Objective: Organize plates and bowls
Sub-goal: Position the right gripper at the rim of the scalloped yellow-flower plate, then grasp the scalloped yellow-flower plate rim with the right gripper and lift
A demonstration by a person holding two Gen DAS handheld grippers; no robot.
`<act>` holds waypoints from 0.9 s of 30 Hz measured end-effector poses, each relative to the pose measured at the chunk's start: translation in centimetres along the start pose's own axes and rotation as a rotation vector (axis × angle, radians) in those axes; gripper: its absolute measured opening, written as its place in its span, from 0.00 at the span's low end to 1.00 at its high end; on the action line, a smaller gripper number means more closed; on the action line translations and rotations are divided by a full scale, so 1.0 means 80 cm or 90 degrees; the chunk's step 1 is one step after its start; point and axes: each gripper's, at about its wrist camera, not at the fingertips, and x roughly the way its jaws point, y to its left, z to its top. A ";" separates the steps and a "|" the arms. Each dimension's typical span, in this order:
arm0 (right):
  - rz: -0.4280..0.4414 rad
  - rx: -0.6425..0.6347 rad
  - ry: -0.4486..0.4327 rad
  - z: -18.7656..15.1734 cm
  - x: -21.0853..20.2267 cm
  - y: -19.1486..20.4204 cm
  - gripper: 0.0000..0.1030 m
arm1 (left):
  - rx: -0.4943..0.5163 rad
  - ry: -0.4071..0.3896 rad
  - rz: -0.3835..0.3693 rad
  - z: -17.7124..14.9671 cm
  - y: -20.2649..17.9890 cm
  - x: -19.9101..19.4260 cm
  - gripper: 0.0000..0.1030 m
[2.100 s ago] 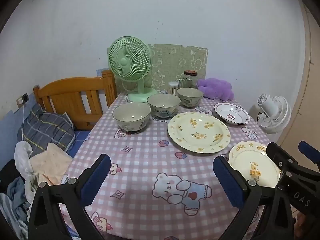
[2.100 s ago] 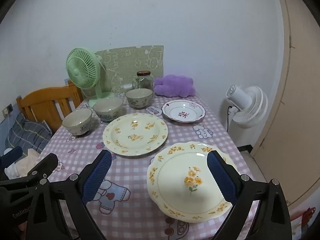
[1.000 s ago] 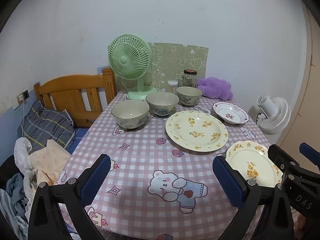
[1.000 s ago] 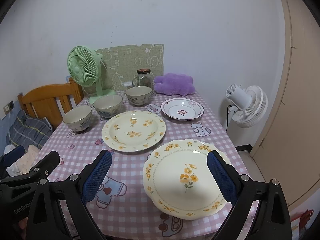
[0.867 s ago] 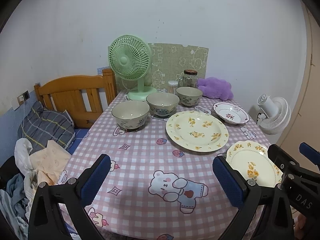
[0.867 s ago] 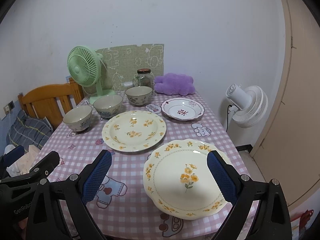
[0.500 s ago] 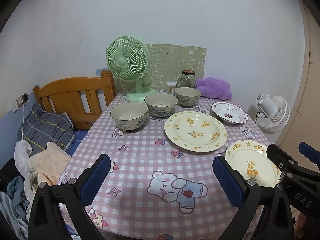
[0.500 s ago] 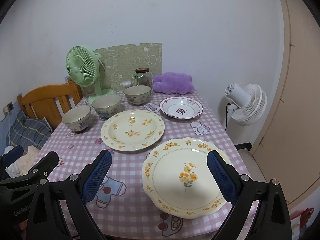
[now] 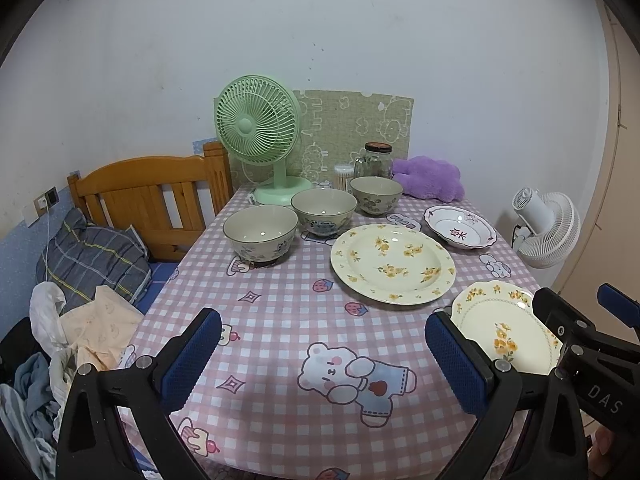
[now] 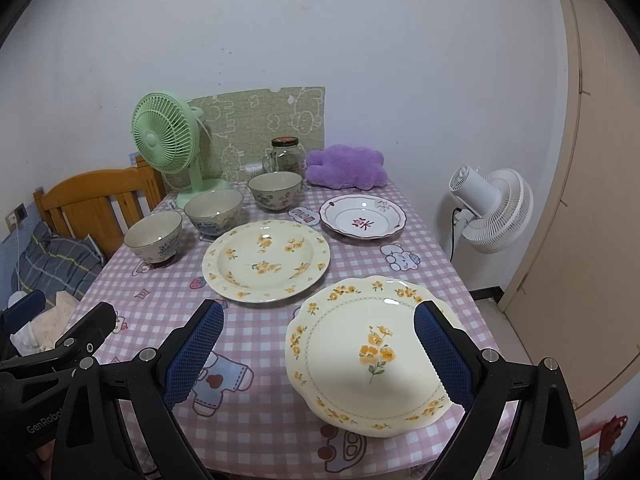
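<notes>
1. I see a plain white wall filling twelve o'clock, scuffed in places.
2. The table under its pink checked cloth takes the centre, running to six o'clock.
3. At nine o'clock stands a wooden bed frame, with rumpled bedding toward eight.
4. At three o'clock I see a white floor fan and a beige door.

Three bowls, three plates, two fans, one jar.
</notes>
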 end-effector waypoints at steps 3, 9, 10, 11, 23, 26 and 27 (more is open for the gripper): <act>0.000 0.001 0.001 0.000 0.000 0.000 0.95 | 0.000 -0.001 0.000 -0.001 0.000 0.000 0.99; 0.000 0.000 0.001 -0.001 -0.001 -0.001 0.95 | 0.000 -0.002 0.000 -0.002 -0.001 -0.001 0.99; 0.000 0.000 0.001 -0.001 -0.001 -0.001 0.95 | 0.000 -0.002 0.000 -0.002 -0.001 -0.001 0.99; 0.001 0.000 0.001 -0.001 -0.001 -0.001 0.95 | 0.000 -0.002 0.000 -0.002 -0.001 -0.001 0.99; -0.014 0.008 0.003 -0.005 -0.007 -0.006 0.95 | 0.010 -0.015 -0.013 -0.004 -0.002 -0.008 0.99; -0.018 0.013 0.007 -0.005 -0.007 -0.003 0.95 | 0.014 -0.009 -0.019 -0.003 0.001 -0.005 0.99; -0.020 0.015 0.008 -0.004 -0.007 -0.001 0.95 | 0.016 -0.006 -0.021 -0.002 0.002 -0.003 0.99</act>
